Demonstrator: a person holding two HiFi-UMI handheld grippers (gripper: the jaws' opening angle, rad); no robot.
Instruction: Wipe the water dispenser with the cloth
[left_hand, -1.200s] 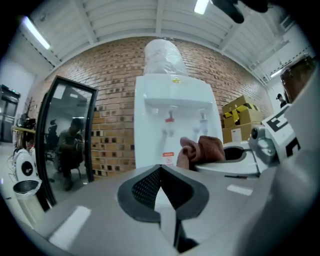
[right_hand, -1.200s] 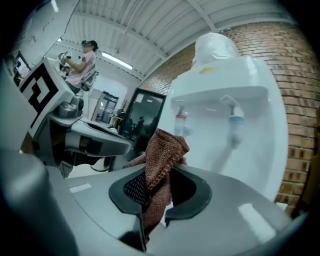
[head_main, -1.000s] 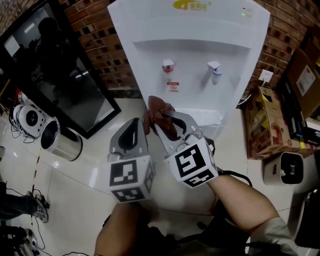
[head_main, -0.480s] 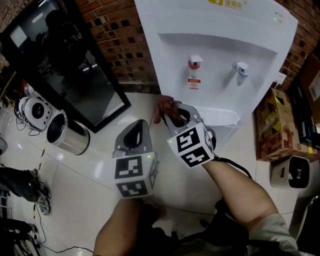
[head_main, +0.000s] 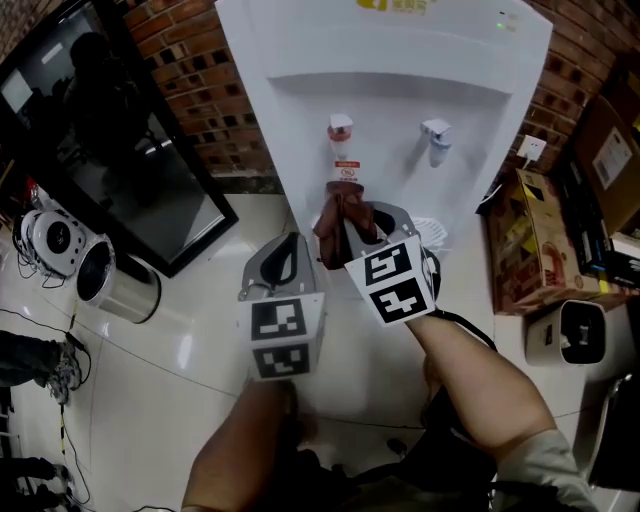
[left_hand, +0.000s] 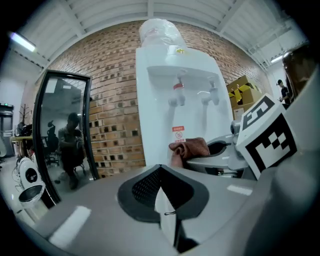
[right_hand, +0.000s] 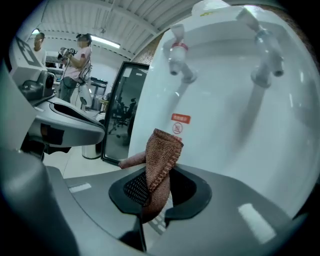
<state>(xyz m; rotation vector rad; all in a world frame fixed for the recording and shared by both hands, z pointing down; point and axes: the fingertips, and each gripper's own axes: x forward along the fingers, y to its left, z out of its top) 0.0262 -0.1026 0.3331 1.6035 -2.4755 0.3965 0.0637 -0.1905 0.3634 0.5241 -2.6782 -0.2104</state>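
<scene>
Tile floor (head_main: 170, 350), pale and glossy, lies below both tools and meets a brick wall (head_main: 200, 90) ahead of them. The white dispenser (head_main: 400, 115) stands against that wall, straight ahead of the jaws. Left of the left gripper (head_main: 288, 250) a black-framed glass panel (head_main: 120, 170) leans at the wall, with a steel bin (head_main: 120, 285) before it. Right of the right gripper (head_main: 352, 228) stand cardboard boxes (head_main: 540, 240), and a socket (head_main: 532, 150) sits on the wall.

The right gripper is clamped on the brown cloth (head_main: 345, 212). The cloth rises from between its pads and hangs close before the dispenser front, below the red tap (head_main: 340, 127). Whether it touches the panel cannot be told. The left gripper's jaws are closed together on nothing, just beside the right one.

Head view only: the bin, the boxes, the socket, the blue tap (head_main: 434, 135) to the right of the red one, and both forearms. Left gripper view only: the water bottle (left_hand: 159, 31) on top of the dispenser, and the cloth seen from the side. Right gripper view only: the folded cloth edge between the pads, the red sticker (right_hand: 180, 124) just beyond it, and a person (right_hand: 75, 60) standing far off to the left.
</scene>
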